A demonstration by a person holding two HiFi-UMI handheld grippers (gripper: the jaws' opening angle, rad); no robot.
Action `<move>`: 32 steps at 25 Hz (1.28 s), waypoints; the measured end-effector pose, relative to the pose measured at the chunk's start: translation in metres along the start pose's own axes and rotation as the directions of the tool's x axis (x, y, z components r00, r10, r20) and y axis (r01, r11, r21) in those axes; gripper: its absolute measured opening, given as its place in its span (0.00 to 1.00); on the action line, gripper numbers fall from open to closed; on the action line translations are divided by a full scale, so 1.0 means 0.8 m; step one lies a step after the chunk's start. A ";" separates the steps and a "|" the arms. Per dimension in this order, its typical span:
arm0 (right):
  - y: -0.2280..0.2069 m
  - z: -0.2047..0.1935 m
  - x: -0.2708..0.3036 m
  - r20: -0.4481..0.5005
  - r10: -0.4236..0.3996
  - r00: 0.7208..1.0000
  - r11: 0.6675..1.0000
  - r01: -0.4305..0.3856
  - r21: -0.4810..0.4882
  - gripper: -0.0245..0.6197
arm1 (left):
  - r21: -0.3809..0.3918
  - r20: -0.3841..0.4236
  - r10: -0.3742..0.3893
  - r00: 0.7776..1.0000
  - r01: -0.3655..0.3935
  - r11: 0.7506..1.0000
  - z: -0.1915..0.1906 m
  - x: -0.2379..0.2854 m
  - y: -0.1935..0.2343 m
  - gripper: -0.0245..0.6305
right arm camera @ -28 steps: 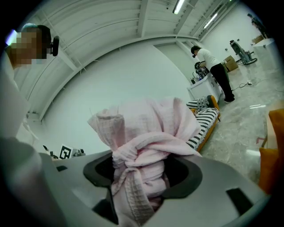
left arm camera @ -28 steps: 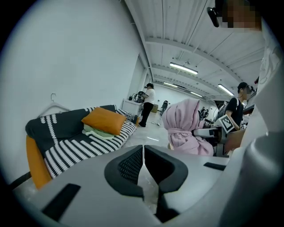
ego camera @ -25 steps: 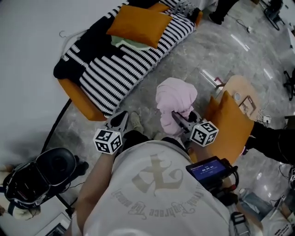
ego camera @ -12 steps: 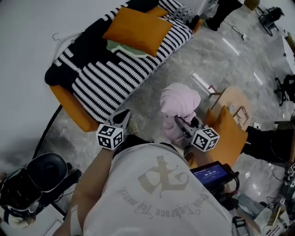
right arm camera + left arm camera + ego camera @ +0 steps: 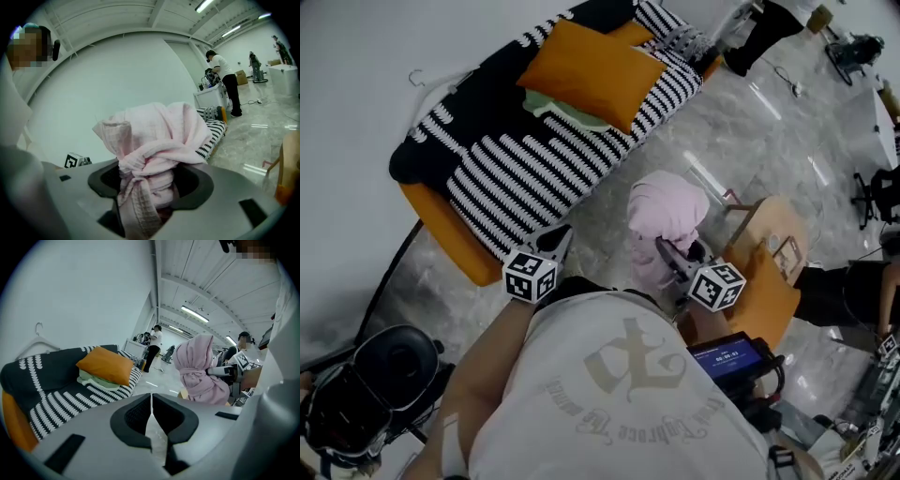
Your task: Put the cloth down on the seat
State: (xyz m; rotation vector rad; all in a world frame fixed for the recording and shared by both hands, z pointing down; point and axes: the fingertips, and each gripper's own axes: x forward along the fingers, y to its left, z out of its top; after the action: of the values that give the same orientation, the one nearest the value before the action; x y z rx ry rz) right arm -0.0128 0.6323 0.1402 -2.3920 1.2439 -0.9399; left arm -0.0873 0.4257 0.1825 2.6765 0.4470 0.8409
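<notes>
We are mid-carry: our right gripper [image 5: 149, 187] clamps the knotted pink cloth [image 5: 666, 211], held up over the floor [image 5: 675, 122], apart from the striped sofa [image 5: 534, 159] we take for the seat. Our left gripper [image 5: 151, 404] is closed on nothing. Next, we bring the bundle over bare stripes (not the orange cushion [image 5: 586, 56]), lower and release. The ornate lettering on the shirt [image 5: 619, 375] and the digits on the small screen [image 5: 727, 356] are too small for us to read.

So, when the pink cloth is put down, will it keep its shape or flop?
Probably floppy: the cloth sags in soft folds round the right tool. Its knot may keep it a bundle, so it likely slumps rather than spreads. One tool alone holds it up, so it seems light.
</notes>
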 end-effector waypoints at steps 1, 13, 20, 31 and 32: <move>0.009 0.005 0.017 -0.007 -0.008 1.000 1.000 0.008 -0.005 0.49 | -0.004 0.003 -0.005 1.000 0.005 1.000 0.006 -0.004 0.018 0.07; 0.024 0.032 0.120 -0.106 0.045 0.993 0.981 -0.064 -0.186 0.49 | -0.060 0.080 0.110 0.991 -0.106 0.993 0.012 -0.037 0.098 0.07; 0.057 0.035 0.206 -0.176 0.121 0.977 0.962 -0.160 -0.222 0.49 | -0.144 0.113 0.230 0.967 -0.213 0.966 0.000 -0.073 0.157 0.07; 0.094 0.047 0.356 -0.331 0.308 0.892 0.893 -0.392 -0.224 0.49 | -0.302 0.128 0.470 0.873 -0.417 0.857 0.001 -0.105 0.252 0.07; 0.096 0.053 0.367 -0.337 0.319 0.886 0.887 -0.404 -0.223 0.49 | -0.308 0.128 0.475 0.870 -0.421 0.853 0.006 -0.102 0.258 0.07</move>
State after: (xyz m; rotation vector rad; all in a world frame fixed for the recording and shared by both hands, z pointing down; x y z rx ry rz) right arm 0.0896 0.3481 0.1909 -2.1402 1.9868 -1.0756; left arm -0.1064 0.2066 0.2144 2.5953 -0.3430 0.6734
